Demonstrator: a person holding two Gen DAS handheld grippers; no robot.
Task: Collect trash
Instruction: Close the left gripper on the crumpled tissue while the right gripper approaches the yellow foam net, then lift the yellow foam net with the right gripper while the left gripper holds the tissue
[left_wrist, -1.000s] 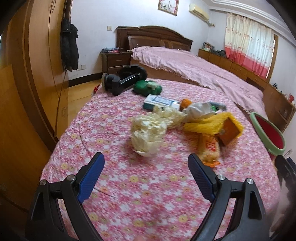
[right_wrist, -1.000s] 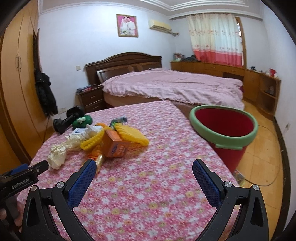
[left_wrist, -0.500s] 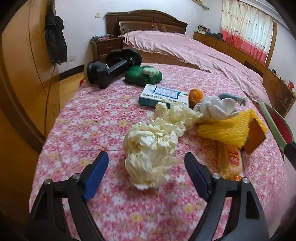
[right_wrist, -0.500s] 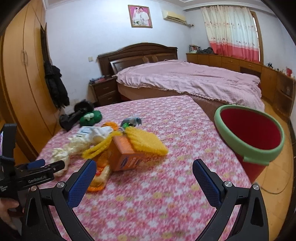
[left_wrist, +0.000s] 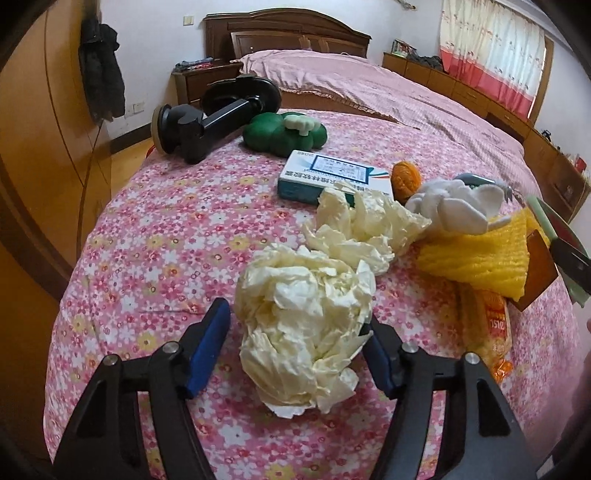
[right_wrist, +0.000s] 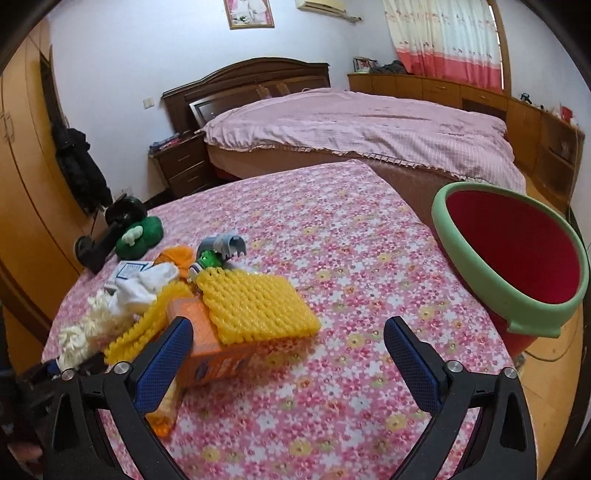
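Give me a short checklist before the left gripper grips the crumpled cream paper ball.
1. Crumpled cream paper ball sits between the left gripper's jaws: ok.
2. Jaws closing, grip complete: not ok; a gap remains at the left pad.
3. Second cream paper wad outside the jaws: ok.
4. Red bucket with green rim open: ok.
5. Right gripper holds nothing: ok; jaws closing, orange box beside the left pad.

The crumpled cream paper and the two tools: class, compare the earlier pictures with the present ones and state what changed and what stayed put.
The left tool advanced to straddle the crumpled cream paper, its jaws closing around it; the left pad has not yet touched. The right tool moved toward the orange box under the yellow foam net, jaws closing but wide. The litter and the red bucket stayed put.
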